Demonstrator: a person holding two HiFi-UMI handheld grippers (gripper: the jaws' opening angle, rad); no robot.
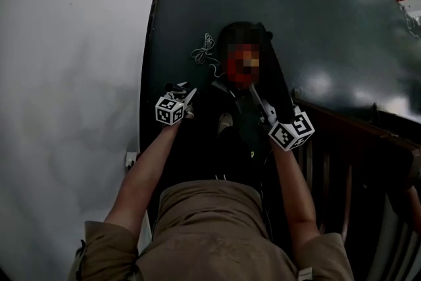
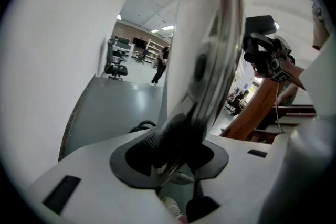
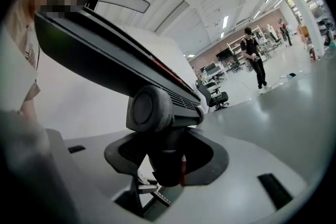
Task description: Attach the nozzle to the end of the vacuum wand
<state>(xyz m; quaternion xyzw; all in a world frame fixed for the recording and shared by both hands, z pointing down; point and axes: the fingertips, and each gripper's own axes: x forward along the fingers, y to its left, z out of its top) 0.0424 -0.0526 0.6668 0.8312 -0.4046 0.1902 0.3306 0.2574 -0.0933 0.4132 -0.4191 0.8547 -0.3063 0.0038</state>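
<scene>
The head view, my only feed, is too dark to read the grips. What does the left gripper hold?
Observer: The left gripper view shows the left gripper shut on a shiny metal wand.
Operator: And the right one?
Observer: The right gripper is shut on the black nozzle by its neck, just under a round grey part.
Operator: Are the two joined yet?
Observer: Not that I can see: the right gripper view shows no wand at the nozzle's neck.

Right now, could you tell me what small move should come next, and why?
Probably bring the nozzle toward the end of the wand and line them up: the right gripper grips the nozzle's neck, the left gripper the wand, and the two look unjoined.
</scene>
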